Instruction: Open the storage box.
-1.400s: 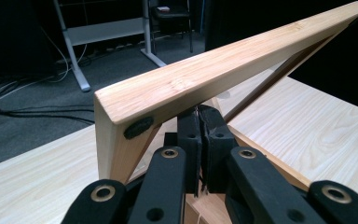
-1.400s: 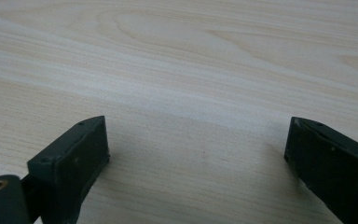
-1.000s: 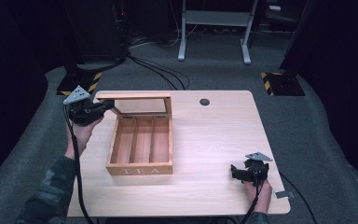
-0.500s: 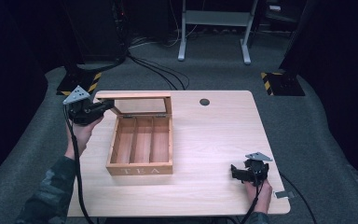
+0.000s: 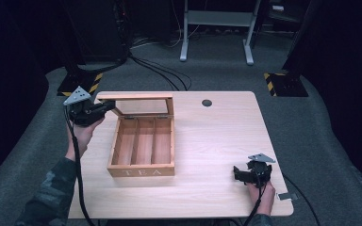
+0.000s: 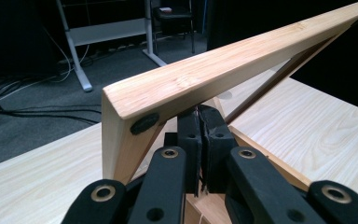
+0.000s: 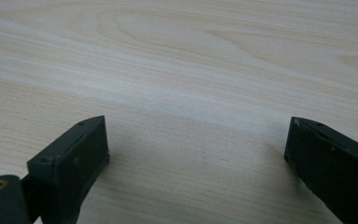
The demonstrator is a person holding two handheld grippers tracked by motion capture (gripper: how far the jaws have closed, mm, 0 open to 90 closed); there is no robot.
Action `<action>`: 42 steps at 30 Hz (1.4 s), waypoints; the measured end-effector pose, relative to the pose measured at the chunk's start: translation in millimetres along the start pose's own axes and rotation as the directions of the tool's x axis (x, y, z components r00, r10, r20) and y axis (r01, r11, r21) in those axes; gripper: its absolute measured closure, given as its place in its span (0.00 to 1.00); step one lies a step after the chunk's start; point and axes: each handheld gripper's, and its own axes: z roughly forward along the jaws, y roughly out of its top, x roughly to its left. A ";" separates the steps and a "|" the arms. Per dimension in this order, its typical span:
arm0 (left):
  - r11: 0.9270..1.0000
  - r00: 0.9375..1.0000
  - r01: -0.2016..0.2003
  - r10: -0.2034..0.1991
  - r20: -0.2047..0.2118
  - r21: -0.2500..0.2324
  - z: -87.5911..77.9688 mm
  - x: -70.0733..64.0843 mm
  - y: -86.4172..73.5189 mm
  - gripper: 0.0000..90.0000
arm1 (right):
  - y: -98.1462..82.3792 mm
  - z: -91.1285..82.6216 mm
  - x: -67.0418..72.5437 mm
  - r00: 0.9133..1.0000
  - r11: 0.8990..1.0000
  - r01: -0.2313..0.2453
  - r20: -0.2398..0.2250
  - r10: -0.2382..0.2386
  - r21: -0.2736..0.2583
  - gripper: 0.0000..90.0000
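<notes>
— Holding the lid [image 5: 139, 104] of the light wooden tea box [image 5: 141, 160] is the step in hand, I'd say: the pale wood frame with its clear pane stands raised at the box's far edge, leaning a little over the open body.

— Where does the box sit?

— Left of centre on the light wooden table [image 5: 217, 141], with "TEA" lettered on its near front wall. Three long compartments run front to back, and all look bare. In the left gripper view the lid's [image 6: 214, 70] corner shows a small dark bumper on its underside.

— And the grip?

— The left hand-held gripper [image 5: 104, 108] reaches in from the box's left side. Its jaws are pressed together just under the lid's left frame corner, seemingly pinching that edge, with the left hand-held gripper [image 6: 200, 135] tucked right beneath the wood.

— The other one?

— The right hand-held gripper [image 5: 245, 173] rests near the table's near right corner, well apart from the box, jaws spread over bare wood [image 7: 196, 154].

— Next move?

— Likely swinging the lid on its hinge, slowly, so the thin frame doesn't slip free.
</notes>
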 end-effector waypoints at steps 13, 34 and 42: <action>1.000 1.000 0.001 -0.001 0.003 0.002 -2.1 -1.0 -2.4 0.97 | 0.0 0.0 -0.1 1.000 1.000 0.000 0.000 0.000 0.000 0.06; 1.000 1.000 -0.023 0.023 0.000 -0.004 -14.6 -18.8 -28.7 0.97 | -0.1 0.0 0.0 1.000 1.000 0.000 0.000 0.000 0.000 0.06; 0.999 0.999 -0.047 0.047 -0.012 -0.014 -20.1 -29.5 -46.1 0.97 | -0.1 0.0 0.0 1.000 1.000 0.002 -0.001 -0.002 -0.002 0.07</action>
